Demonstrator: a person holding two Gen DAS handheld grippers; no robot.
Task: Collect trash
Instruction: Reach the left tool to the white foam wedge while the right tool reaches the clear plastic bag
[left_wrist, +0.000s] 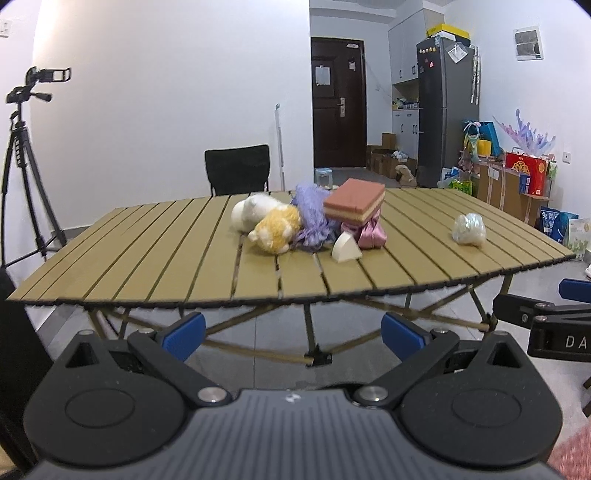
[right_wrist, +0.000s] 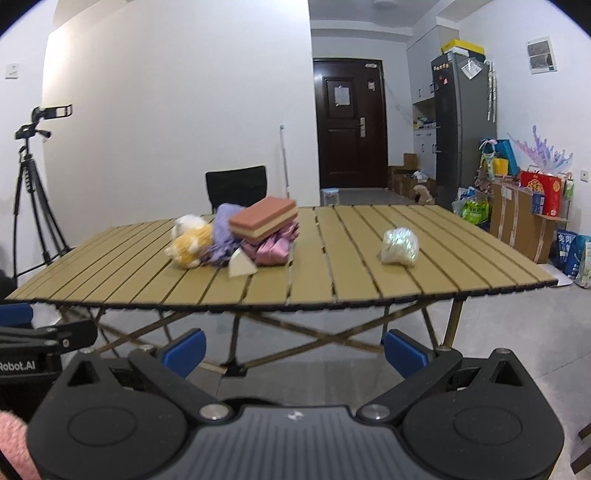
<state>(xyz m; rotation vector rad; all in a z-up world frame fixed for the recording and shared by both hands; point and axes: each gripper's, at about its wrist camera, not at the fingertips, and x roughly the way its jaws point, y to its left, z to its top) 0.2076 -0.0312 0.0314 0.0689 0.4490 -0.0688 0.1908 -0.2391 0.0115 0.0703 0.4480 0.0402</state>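
A crumpled clear plastic wad lies alone on the right part of a tan slatted folding table. A pile sits mid-table: a yellow and white plush toy, purple fluffy cloth, a pink and cream box on a pink satin pouch, and a white wedge. My left gripper and right gripper are open and empty, held below and in front of the table edge.
A black chair stands behind the table. A camera tripod is at the left. A fridge, boxes and bags line the right wall. The right gripper shows at the left wrist view's right edge.
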